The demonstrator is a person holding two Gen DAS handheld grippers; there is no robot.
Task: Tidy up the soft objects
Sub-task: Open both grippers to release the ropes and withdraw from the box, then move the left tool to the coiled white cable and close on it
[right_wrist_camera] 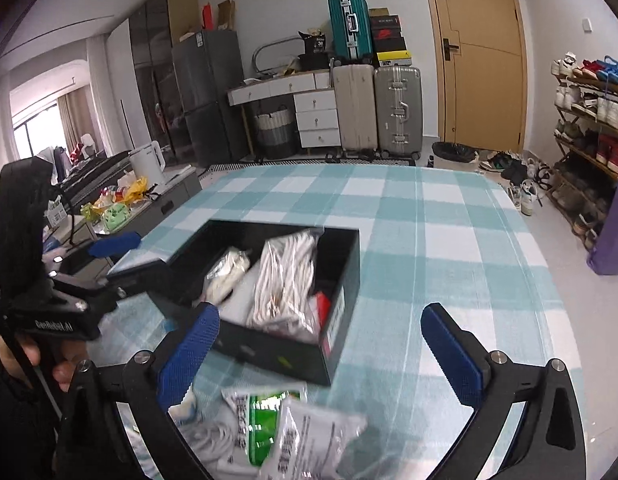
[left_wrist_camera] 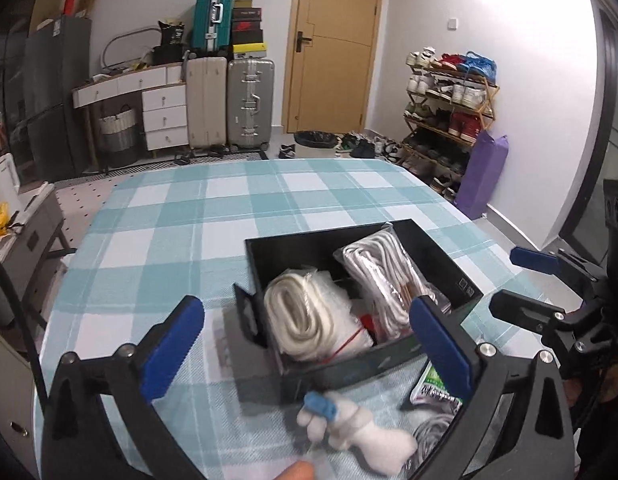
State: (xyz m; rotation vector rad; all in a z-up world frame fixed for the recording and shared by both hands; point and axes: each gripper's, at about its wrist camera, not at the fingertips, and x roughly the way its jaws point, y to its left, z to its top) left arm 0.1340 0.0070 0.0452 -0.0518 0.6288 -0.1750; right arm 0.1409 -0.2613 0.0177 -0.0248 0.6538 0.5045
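Note:
A black box (left_wrist_camera: 449,258) (right_wrist_camera: 341,256) stands on the checked tablecloth. It holds a coiled white rope in plastic (left_wrist_camera: 305,316) and a bag of white cords (left_wrist_camera: 385,272) (right_wrist_camera: 285,276). My left gripper (left_wrist_camera: 309,344) is open and empty, just in front of the box. A white plush toy with a blue tag (left_wrist_camera: 361,432) lies below it, beside a green-and-white packet (left_wrist_camera: 437,390). My right gripper (right_wrist_camera: 321,348) is open and empty above several packets (right_wrist_camera: 285,432) in front of the box.
The table (right_wrist_camera: 449,220) is covered by a teal-and-white checked cloth. Beyond it are suitcases (left_wrist_camera: 229,104), a white drawer unit (left_wrist_camera: 165,120), a wooden door (left_wrist_camera: 333,44) and a shoe rack (left_wrist_camera: 449,112). A side table with a kettle (right_wrist_camera: 147,162) stands at the left.

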